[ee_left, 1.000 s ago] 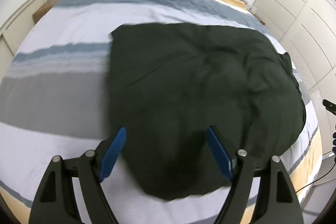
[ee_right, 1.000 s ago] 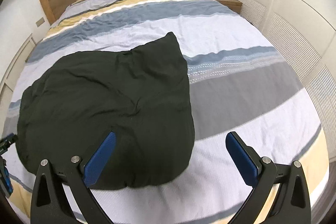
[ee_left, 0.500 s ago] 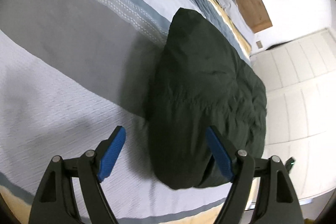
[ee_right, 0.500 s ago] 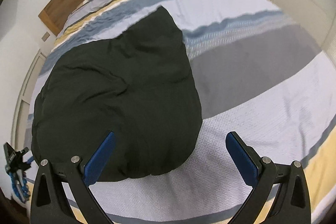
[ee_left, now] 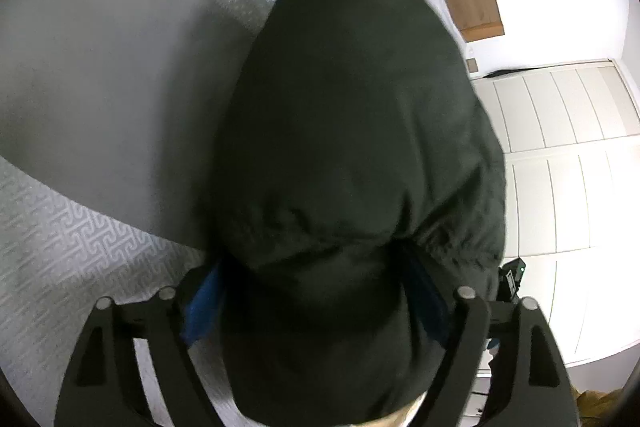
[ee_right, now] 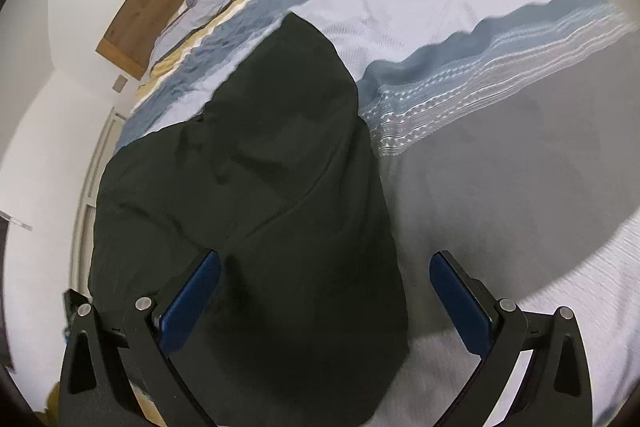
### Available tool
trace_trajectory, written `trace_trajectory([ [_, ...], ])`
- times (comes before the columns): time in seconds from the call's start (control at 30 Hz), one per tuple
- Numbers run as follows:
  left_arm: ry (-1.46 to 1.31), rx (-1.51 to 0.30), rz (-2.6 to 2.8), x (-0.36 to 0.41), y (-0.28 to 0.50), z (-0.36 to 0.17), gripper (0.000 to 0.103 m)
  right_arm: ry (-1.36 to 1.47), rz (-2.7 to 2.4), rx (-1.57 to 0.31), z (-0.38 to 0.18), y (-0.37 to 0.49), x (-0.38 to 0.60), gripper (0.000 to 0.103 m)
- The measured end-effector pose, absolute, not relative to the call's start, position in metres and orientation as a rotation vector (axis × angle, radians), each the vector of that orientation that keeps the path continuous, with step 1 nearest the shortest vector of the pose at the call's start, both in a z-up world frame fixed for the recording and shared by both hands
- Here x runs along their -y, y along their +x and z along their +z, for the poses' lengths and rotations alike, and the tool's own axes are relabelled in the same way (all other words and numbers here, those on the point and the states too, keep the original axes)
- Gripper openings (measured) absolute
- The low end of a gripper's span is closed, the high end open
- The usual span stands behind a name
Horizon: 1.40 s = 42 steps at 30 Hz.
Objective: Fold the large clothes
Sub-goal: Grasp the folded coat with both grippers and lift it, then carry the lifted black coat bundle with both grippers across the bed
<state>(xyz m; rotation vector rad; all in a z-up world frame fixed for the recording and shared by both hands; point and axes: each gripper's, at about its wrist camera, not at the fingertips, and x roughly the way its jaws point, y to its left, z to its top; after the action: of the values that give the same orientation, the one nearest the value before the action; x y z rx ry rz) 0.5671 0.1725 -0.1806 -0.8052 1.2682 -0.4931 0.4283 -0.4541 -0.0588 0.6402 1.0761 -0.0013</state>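
Both tongs dropped onto garment (ee_left: 352, 131) near edge: L tongs (ee_left: 316, 303) just widened, cloth between; R tongs (ee_right: 324, 303) agape astride it. Grab next, prob.

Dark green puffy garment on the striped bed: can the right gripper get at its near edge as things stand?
Probably yes. The right gripper is open, with the dark green puffy garment's near edge between its blue pads; nothing blocks it.
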Motion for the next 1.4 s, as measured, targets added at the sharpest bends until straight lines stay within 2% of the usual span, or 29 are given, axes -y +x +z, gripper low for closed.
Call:
trace_trajectory([
  [0.1,-0.842,-1.290,-0.489,-0.167,0.571,-0.200,0.098,0.705,0.071,-1.091,-0.080,0.445,0.462,0.102],
  [0.2,-0.870,-1.273,-0.496,-0.163,0.572,-0.209,0.103,0.715,0.108,-1.107,-0.097,0.462,0.464,0.102],
  [0.57,-0.938,-1.242,-0.557,-0.143,0.555,-0.216,0.103,0.761,0.276,-1.165,-0.139,0.525,0.460,0.102],
  [0.87,-1.019,-1.251,-0.607,-0.111,0.562,-0.224,0.103,0.814,0.389,-1.182,-0.169,0.542,0.445,0.102],
  [0.93,-1.017,-1.236,-0.588,-0.104,0.561,-0.222,0.100,0.817,0.392,-1.176,-0.170,0.543,0.443,0.103],
  [1.0,-1.021,-1.220,-0.579,-0.093,0.552,-0.221,0.080,0.814,0.390,-1.175,-0.171,0.544,0.441,0.103],
  [1.03,-1.022,-1.215,-0.574,-0.093,0.552,-0.219,0.075,0.805,0.387,-1.175,-0.170,0.545,0.439,0.102],
  [1.1,-1.013,-1.191,-0.584,-0.086,0.549,-0.211,0.055,0.800,0.392,-1.170,-0.168,0.545,0.435,0.090],
  [1.13,-1.003,-1.178,-0.592,-0.082,0.548,-0.206,0.051,0.816,0.410,-1.163,-0.168,0.545,0.432,0.072],
  [1.2,-0.988,-1.155,-0.603,-0.075,0.546,-0.195,0.041,0.832,0.417,-1.150,-0.164,0.544,0.428,0.053],
  [1.3,-0.997,-1.136,-0.605,-0.071,0.544,-0.183,0.037,0.833,0.406,-1.135,-0.158,0.542,0.422,0.038],
  [1.4,-1.041,-1.115,-0.602,-0.070,0.537,-0.179,0.036,0.827,0.377,-1.120,-0.152,0.539,0.414,0.029],
])
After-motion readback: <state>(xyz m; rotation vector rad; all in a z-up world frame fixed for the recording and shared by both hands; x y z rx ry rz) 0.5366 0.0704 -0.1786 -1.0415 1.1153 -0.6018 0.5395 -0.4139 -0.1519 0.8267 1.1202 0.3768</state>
